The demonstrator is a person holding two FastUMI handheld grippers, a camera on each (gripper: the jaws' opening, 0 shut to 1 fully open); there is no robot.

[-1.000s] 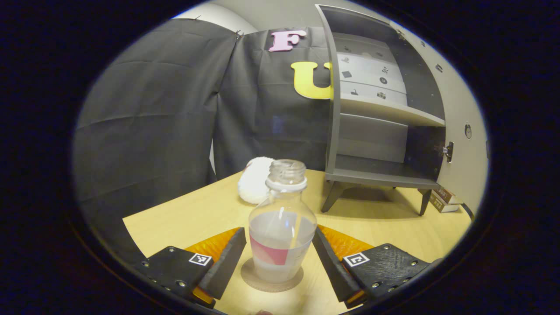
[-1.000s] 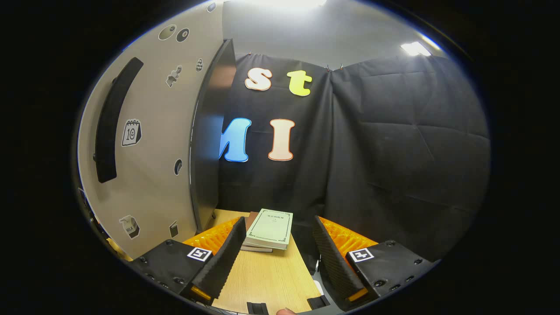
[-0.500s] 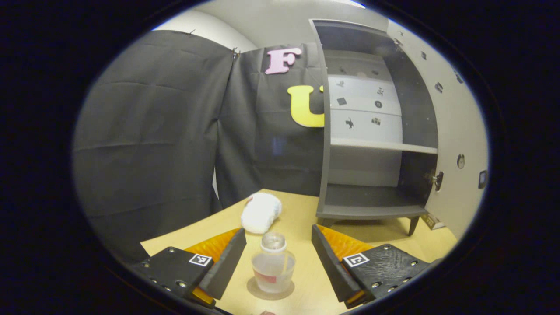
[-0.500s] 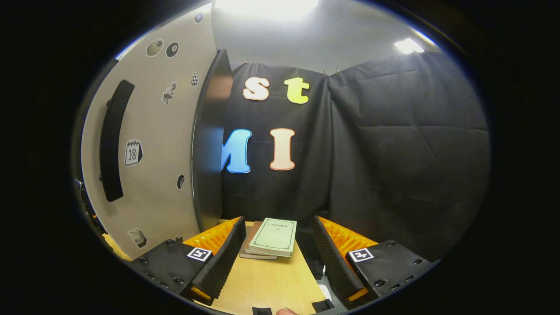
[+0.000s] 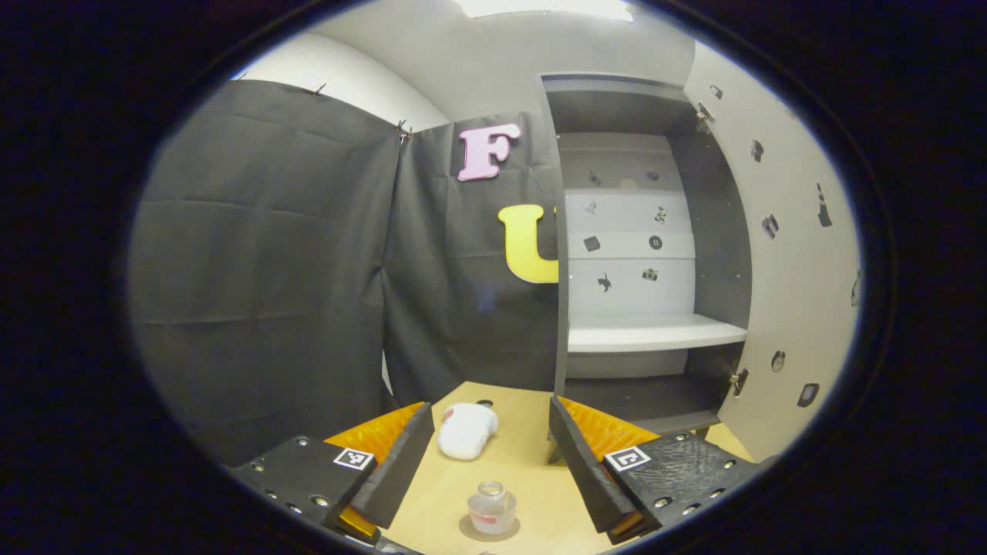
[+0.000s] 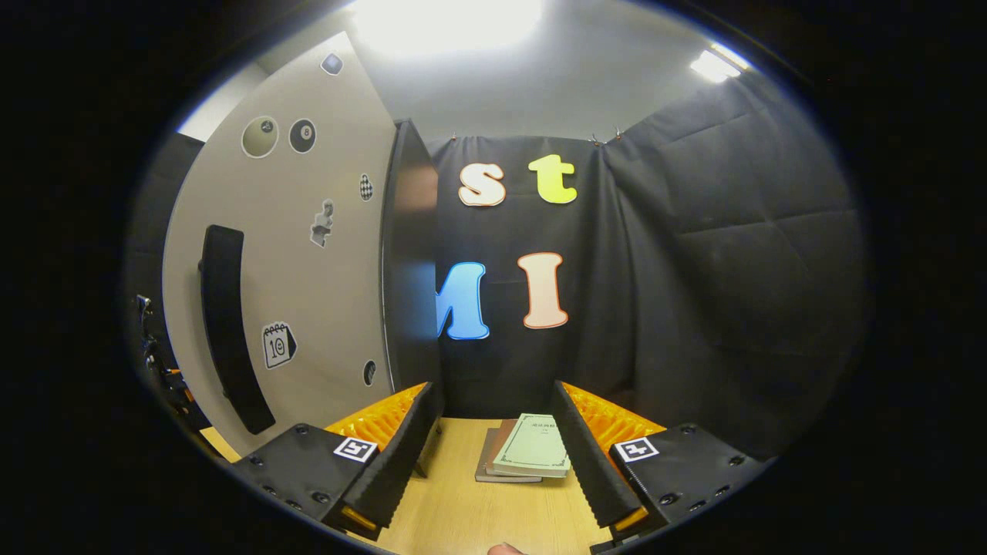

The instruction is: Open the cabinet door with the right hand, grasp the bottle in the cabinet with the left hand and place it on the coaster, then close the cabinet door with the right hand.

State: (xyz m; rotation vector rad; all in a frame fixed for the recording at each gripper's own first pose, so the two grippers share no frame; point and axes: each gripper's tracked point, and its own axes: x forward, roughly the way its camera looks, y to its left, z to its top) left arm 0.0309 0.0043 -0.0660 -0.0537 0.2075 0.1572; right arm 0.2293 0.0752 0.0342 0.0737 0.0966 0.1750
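Observation:
In the left gripper view a small clear bottle (image 5: 491,507) with a red label stands upright on a round brown coaster (image 5: 470,530) on the wooden table. My left gripper (image 5: 491,462) is open, raised well above and behind the bottle, touching nothing. The grey cabinet (image 5: 640,339) stands behind with its door (image 5: 786,293) swung open to the right and bare shelves. In the right gripper view the pale door (image 6: 293,270) with its black handle (image 6: 227,331) stands to the left. My right gripper (image 6: 493,455) is open and holds nothing, just right of the door.
A white fluffy object (image 5: 466,430) lies on the table beyond the bottle. A stack of books (image 6: 528,456) lies on the table ahead of the right gripper. Black cloth walls close in the back and sides. A fingertip (image 6: 505,549) shows at the bottom edge.
My left gripper has risen and pulled back from the bottle, which stays on the coaster. My right gripper has lifted and turned slightly toward the door.

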